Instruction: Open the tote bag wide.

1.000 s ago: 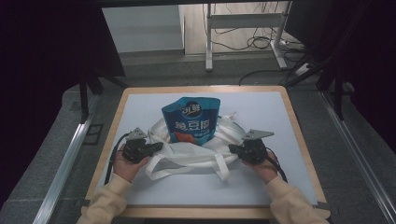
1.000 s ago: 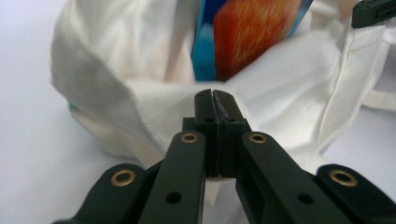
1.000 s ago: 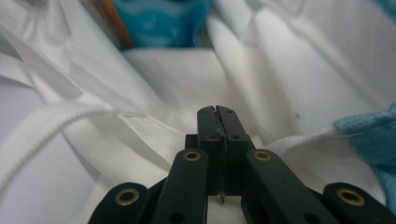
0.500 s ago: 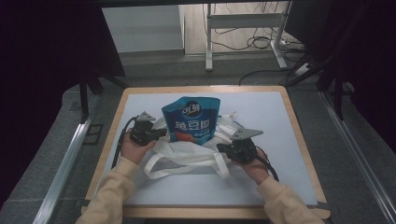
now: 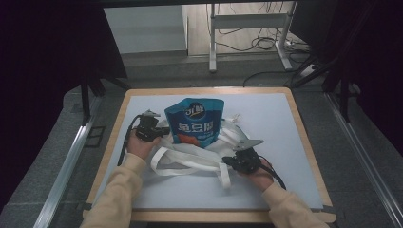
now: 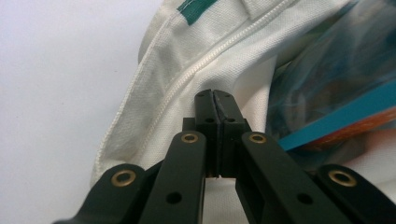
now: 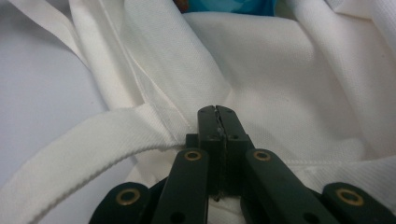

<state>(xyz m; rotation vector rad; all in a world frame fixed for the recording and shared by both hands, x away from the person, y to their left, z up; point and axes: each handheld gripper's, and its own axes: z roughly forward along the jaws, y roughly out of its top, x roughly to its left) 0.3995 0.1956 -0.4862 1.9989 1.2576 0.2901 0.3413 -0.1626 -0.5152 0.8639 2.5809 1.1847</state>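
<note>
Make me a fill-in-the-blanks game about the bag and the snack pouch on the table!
1. The snack pouch half inside the tote bag is mostly ____ in colour.
2. The cloth of the tote bag is ____ in colour.
3. In the left gripper view, the left gripper has its jaws ____.
4. In the high view, the right gripper is beside a white ____ of the tote bag.

Missing words: blue; white; shut; strap

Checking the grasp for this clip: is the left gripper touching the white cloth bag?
Cannot tell. In the left gripper view the left gripper has its jaws closed over the white cloth bag, but no pinched fabric or gap shows plainly.
</note>
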